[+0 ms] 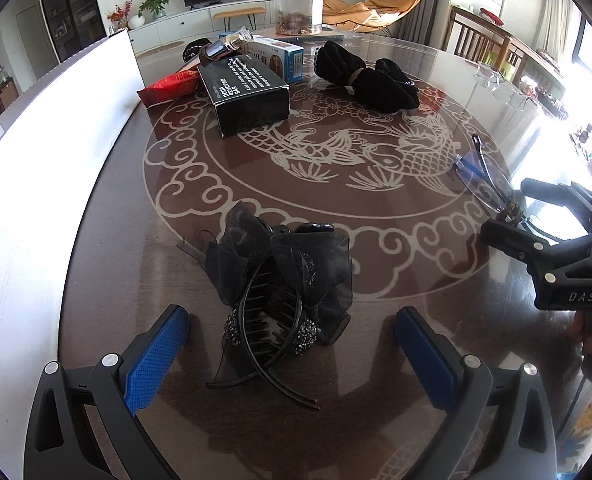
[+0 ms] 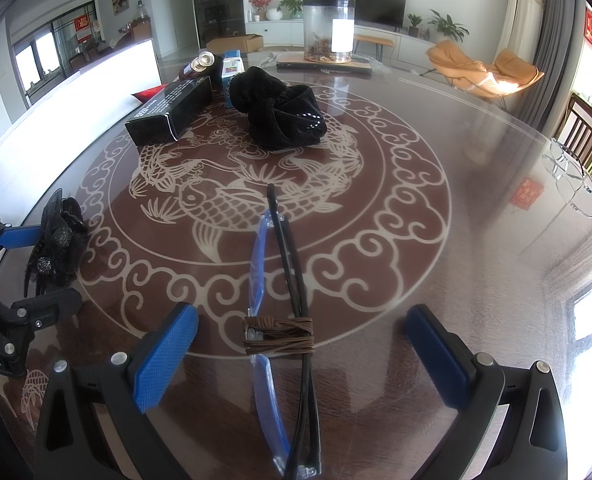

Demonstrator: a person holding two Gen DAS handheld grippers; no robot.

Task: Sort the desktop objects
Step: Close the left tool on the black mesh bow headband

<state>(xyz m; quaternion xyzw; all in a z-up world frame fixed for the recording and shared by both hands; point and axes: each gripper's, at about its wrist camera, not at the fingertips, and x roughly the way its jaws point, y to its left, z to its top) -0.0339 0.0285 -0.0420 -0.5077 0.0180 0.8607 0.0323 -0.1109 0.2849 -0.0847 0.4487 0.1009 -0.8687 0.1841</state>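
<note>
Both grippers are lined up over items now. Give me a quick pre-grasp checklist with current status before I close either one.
1. Left gripper open: ok.
2. Black hair clip sits between the left fingers: ok.
3. Right gripper open: ok.
4. Folded glasses, wound with brown cord, lie between the right fingers: ok.
5. Grippers apart from each other: ok, a gap shows in both views.
6. Fingers low enough to grip: cannot tell.
</note>
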